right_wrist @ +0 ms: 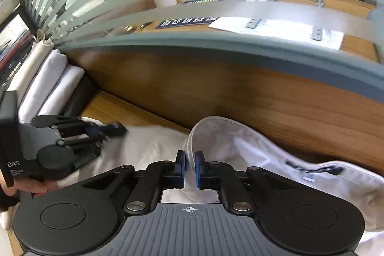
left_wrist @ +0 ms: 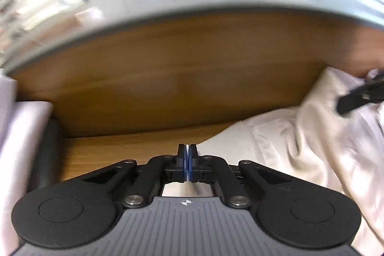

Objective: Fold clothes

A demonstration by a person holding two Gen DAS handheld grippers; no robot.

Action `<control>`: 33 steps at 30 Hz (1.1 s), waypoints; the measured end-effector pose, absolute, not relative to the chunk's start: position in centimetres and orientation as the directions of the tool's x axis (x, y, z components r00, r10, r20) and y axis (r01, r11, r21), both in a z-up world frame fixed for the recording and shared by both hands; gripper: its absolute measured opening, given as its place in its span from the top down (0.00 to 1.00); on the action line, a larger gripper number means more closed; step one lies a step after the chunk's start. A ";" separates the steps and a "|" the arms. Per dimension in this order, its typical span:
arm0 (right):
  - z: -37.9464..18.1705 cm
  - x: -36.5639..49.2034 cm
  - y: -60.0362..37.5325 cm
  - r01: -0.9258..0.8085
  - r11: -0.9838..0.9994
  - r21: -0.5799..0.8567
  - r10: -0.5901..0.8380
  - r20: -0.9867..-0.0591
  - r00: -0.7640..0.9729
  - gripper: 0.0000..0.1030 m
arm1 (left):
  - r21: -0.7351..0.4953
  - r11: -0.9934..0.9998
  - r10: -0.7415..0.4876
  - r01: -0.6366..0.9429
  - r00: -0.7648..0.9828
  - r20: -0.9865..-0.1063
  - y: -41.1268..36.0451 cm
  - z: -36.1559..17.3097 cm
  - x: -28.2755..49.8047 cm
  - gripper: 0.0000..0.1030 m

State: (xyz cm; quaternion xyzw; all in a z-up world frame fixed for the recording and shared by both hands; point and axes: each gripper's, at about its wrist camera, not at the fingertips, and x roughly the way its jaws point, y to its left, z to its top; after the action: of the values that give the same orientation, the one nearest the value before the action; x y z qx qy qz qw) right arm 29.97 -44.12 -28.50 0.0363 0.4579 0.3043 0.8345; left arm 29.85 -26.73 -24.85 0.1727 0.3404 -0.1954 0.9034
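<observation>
The wooden desk (right_wrist: 134, 112) runs along a wood-panelled partition (right_wrist: 264, 92) topped with frosted striped glass, and most of its near surface is covered by a white garment (right_wrist: 148, 148), loosely spread and rumpled, with a collar or neckline (right_wrist: 216, 126) standing up in a curl and a dark printed label showing inside it. At the far left end of the desk a stack of folded white clothes (right_wrist: 55, 78) leans by the partition, so this piece may be one among several; how far its own folding has gone cannot be settled from these views. The cloth looks light, thin and limp: it will sag from any single pinch, slide easily on the smooth wood and crease wherever it bunches, so I judge it is best taken at a hem, seam or collar edge where the layers are doubled, with two spaced holds to keep it flat. The right gripper (right_wrist: 190, 169) sits on the garment with its blue-padded jaws narrowly apart around the edge of the raised collar, cloth between them. The left gripper (left_wrist: 187, 164) lies low at the garment's left edge, its pads pressed together with only a thin pale sliver between them; whether that sliver is fabric I cannot tell.
</observation>
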 end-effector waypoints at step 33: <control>-27.7 19.7 -57.5 -0.204 0.938 0.282 0.345 -0.829 0.440 0.74 | 0.040 0.878 -0.334 0.477 0.669 -0.664 -28.0 -18.7 24.8 0.62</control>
State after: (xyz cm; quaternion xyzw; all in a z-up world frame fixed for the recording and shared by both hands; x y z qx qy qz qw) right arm 19.65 -57.47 -27.70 0.0700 0.5039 0.1621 0.8455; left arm 24.83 -27.95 -18.70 0.1055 0.3401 -0.2234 0.9074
